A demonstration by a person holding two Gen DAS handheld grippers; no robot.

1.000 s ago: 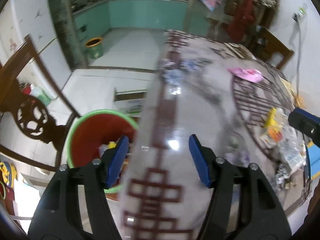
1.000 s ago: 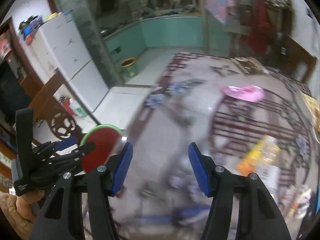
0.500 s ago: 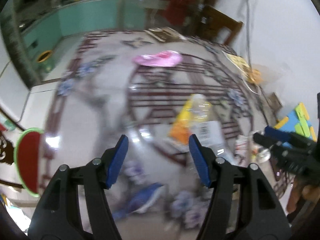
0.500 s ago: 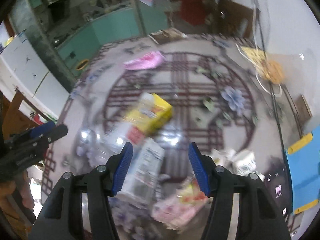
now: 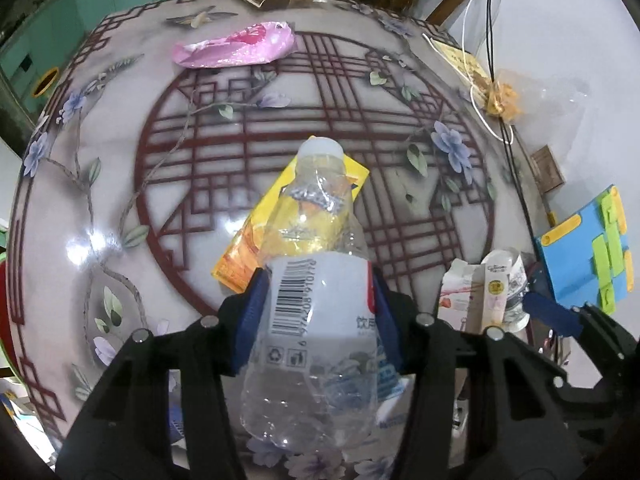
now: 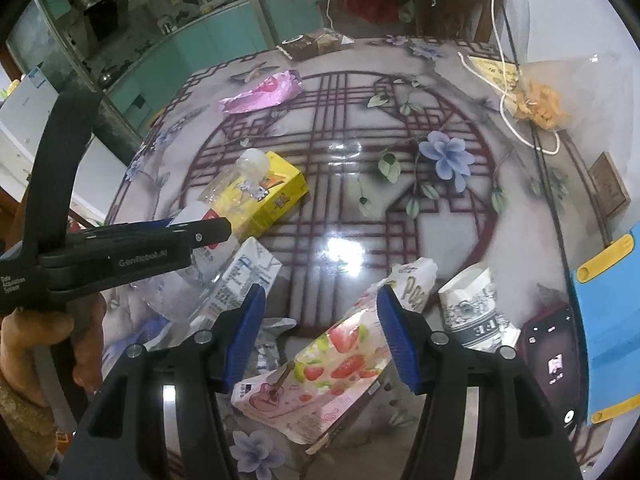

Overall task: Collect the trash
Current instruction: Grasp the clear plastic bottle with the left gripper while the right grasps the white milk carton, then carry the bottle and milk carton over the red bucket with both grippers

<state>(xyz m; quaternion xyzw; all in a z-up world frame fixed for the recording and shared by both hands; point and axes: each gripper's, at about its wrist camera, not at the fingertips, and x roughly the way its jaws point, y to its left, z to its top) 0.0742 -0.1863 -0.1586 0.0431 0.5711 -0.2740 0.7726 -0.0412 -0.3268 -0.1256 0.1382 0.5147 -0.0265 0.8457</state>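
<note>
On the patterned round table (image 5: 120, 208) lies a crushed clear plastic bottle (image 5: 316, 216) with a white barcode label. My left gripper (image 5: 318, 312) has it between its blue pads; the jaws are closing and both pads touch the label. The bottle's neck rests on a yellow carton (image 5: 240, 256). In the right wrist view my right gripper (image 6: 322, 326) stands open just above a strawberry-printed pouch (image 6: 332, 360), with neither pad pressing on it. The left gripper (image 6: 200, 236), held by a hand, reaches in from the left over the bottle (image 6: 192, 216).
A white milk carton (image 6: 240, 280), a paper cup (image 6: 476, 312) and a torn white wrapper (image 6: 416, 284) lie around the pouch. A pink wrapper (image 6: 264, 92) lies farther back. A phone (image 6: 552, 360), a blue board (image 6: 608, 320) and an orange snack bag (image 6: 540, 108) sit to the right.
Both grippers swung away from the red bin beside the table to the trash pile. The left jaws narrowed around the bottle; the right gripper came down over the pouch.
</note>
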